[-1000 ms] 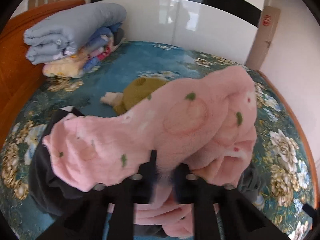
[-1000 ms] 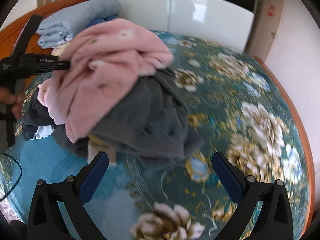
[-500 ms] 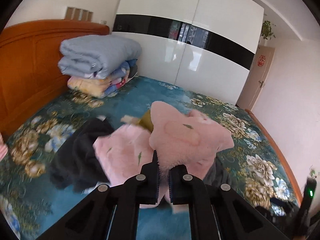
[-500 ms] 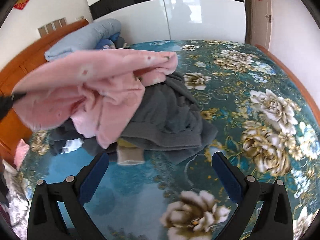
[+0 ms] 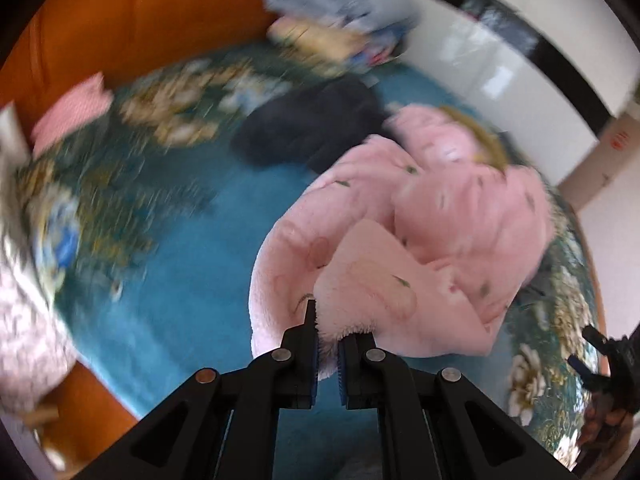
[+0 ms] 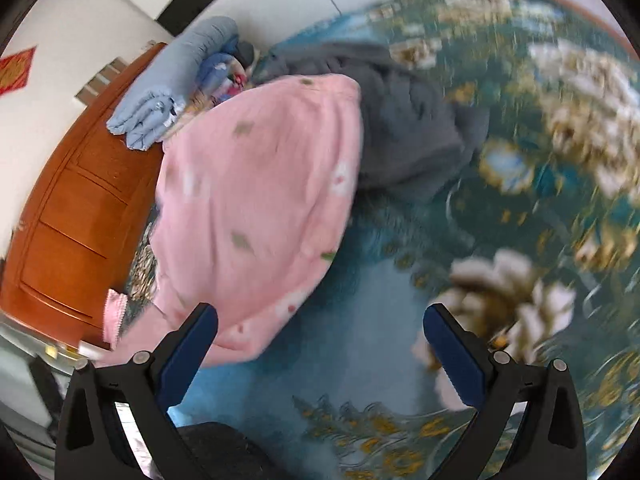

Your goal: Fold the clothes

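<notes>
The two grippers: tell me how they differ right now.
The left gripper has its jaws closed to a narrow gap, pinching an edge of the pink garment; the right gripper stands wide open and holds nothing. The left one carries the garment lifted off the bedspread; the right one only faces the bedspread, with the garment beside its left finger. Both are black with blue pads.

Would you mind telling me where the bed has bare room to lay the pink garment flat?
The plain blue stretch of bedspread lies free, bordered by the pink garment, the dark clothes and the bed's near edge. Toward the headboard it is crowded: gray clothes and stacked quilts.
</notes>
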A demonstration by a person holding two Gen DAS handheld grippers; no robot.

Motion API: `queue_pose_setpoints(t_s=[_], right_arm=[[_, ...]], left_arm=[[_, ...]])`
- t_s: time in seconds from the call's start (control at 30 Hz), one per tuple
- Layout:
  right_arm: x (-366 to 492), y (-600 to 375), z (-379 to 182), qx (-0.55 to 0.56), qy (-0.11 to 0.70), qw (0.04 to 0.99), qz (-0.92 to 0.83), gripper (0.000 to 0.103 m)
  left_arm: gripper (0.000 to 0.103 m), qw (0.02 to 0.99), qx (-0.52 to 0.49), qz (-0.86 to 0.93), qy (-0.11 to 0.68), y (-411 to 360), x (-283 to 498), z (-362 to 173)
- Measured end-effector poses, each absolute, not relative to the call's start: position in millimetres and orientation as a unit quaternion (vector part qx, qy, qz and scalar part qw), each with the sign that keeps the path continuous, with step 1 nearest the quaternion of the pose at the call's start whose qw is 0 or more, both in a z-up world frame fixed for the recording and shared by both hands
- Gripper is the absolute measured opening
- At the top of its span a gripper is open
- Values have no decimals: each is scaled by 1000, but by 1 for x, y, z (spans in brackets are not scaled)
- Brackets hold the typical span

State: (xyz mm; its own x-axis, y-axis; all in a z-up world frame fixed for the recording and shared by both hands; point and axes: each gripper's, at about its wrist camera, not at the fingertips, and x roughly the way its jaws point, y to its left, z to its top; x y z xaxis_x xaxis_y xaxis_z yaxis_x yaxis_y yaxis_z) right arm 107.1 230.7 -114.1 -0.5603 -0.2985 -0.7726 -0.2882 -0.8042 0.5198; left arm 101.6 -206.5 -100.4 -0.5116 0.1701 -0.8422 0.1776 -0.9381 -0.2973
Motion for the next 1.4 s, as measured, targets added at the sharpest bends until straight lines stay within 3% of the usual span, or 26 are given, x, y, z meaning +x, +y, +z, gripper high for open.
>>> queue_pose_setpoints(t_s=[0.13, 0.73, 0.77, 0.83, 0.93, 1.2, 1.33, 1.4], right_arm=[[97, 230, -148, 492, -354, 12, -795, 78], [34, 258, -198, 499, -403, 9, -768, 75], [33, 257, -201, 500, -413, 11, -761, 71], [33, 256, -201, 504, -427, 10, -751, 36], [41, 265, -180, 475, -450, 16, -756, 17], [122, 341, -52, 308, -454, 16, -836, 12], [183, 384, -9, 245, -421, -56, -872, 12], [205, 405, -10, 252, -403, -115, -872, 12]], left_arm=[[8, 13, 517, -832, 203, -216, 105, -119], [21, -69, 545, -791, 269, -230, 104, -130], [21, -69, 545, -793, 265, -228, 104, -130], [21, -69, 541, -799, 252, -224, 103, -128], [18, -72, 533, -815, 216, -212, 102, -122], [19, -134, 528, -822, 168, -174, 103, -116], [29, -181, 546, -800, 171, -159, 104, -119], [50, -196, 550, -794, 168, -153, 104, -119]])
